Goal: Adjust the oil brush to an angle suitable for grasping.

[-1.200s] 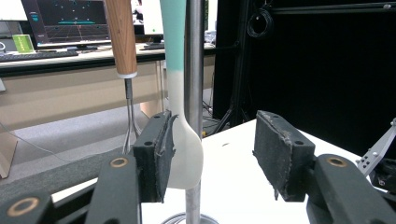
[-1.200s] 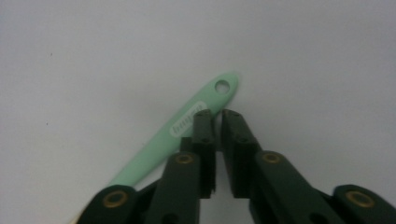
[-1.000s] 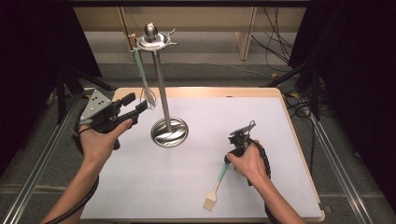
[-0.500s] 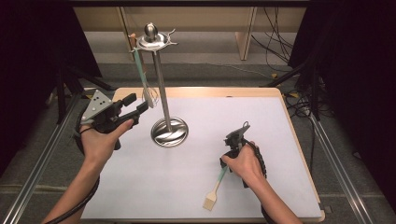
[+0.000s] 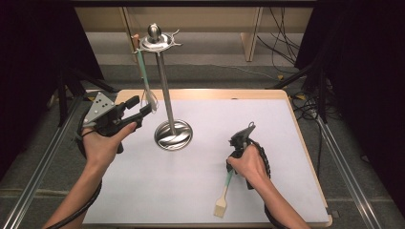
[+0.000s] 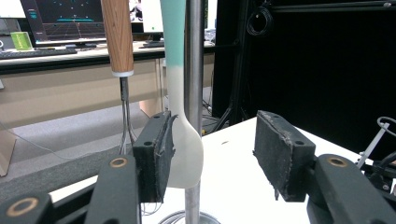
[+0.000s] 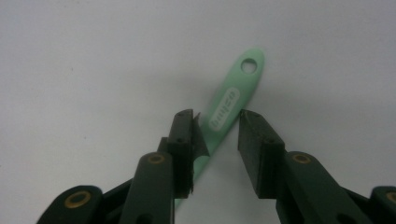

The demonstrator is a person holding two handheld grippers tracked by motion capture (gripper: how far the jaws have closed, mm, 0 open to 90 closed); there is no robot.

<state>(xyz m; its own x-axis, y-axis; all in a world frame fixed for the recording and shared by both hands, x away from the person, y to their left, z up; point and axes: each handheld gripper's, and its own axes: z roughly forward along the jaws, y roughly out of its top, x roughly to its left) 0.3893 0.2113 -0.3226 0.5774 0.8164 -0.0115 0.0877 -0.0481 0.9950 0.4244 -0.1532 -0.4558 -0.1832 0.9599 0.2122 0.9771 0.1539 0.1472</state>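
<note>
A steel stand [image 5: 173,136] rises from its round base to a hook ring on top. A green-handled spatula [image 5: 142,71] hangs from that ring, and its pale blade [image 6: 184,154] lies against the pole. My left gripper [image 5: 136,107] is open, with the blade just inside its left pad [image 6: 159,154]. A pastry brush [image 5: 220,207] with a mint handle [image 7: 231,105] lies flat on the white table. My right gripper [image 5: 237,145] points down over it, open, with its jaws standing on either side of the handle [image 7: 215,126].
A wooden-handled whisk [image 6: 116,37] hangs behind the spatula. The white mat [image 5: 267,119] covers the wooden table top. Cables [image 5: 305,102] lie on the floor past the right edge, and metal rails run along both sides.
My right gripper has moved toward the person and down over the brush handle. The left gripper has stayed by the spatula blade.
</note>
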